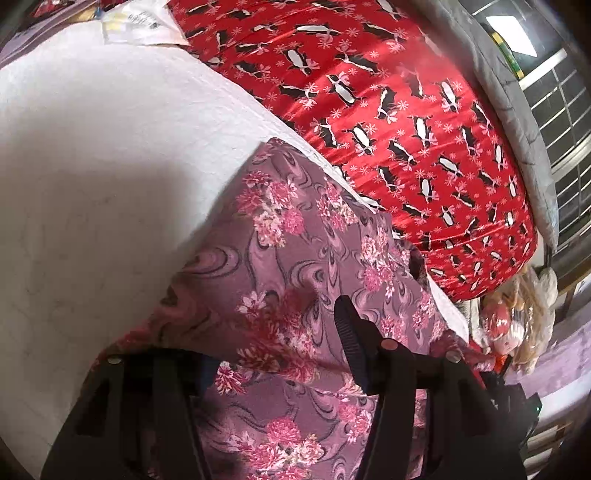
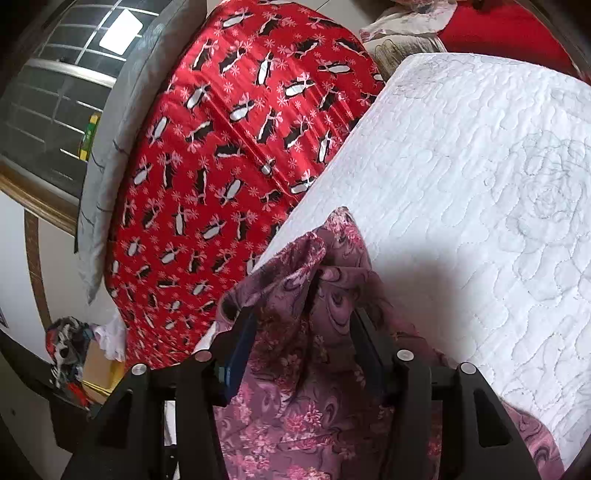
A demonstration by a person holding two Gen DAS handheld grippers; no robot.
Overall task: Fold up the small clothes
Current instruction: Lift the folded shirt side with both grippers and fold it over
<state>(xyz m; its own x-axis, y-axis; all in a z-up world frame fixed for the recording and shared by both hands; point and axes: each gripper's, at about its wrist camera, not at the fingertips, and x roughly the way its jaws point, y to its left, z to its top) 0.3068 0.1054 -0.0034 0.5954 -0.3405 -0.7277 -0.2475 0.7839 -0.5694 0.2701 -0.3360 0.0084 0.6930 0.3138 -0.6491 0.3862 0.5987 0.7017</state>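
White quilted bedspread (image 2: 461, 177) covered the bed where I worked, with a red penguin-print blanket (image 2: 236, 155) lying along its far edge and a grey pillow (image 2: 122, 122) past that, against a barred window (image 2: 62, 96). Some clutter sat off the bed end, including a doll-like toy (image 1: 513, 325), too blurred to name for sure.

The mauve floral garment (image 1: 295, 295) was the task piece. It lay partly on the white quilt near the red blanket, its far corner flat on the bed, the near part bunched up toward both cameras.

My right tool (image 2: 303, 332) had its fingers set fairly narrow with a gathered ridge of the floral cloth between them; I judged it was pinching that fabric. On my left tool (image 1: 273, 354) only the right-hand finger was clear, lying over the cloth, and the other was lost in shadow at the frame edge, so I could not tell whether it gripped anything.

Progress, as I judged it: early to middle. The garment looked rumpled and uneven, no clean folded edge visible, no neat stack anywhere in view. Spreading it flat, folding it and setting it aside all seemed left.

Writing: a paper or packet (image 1: 140, 22) at the far corner carried print, unreadable at this blur. No brand seen.
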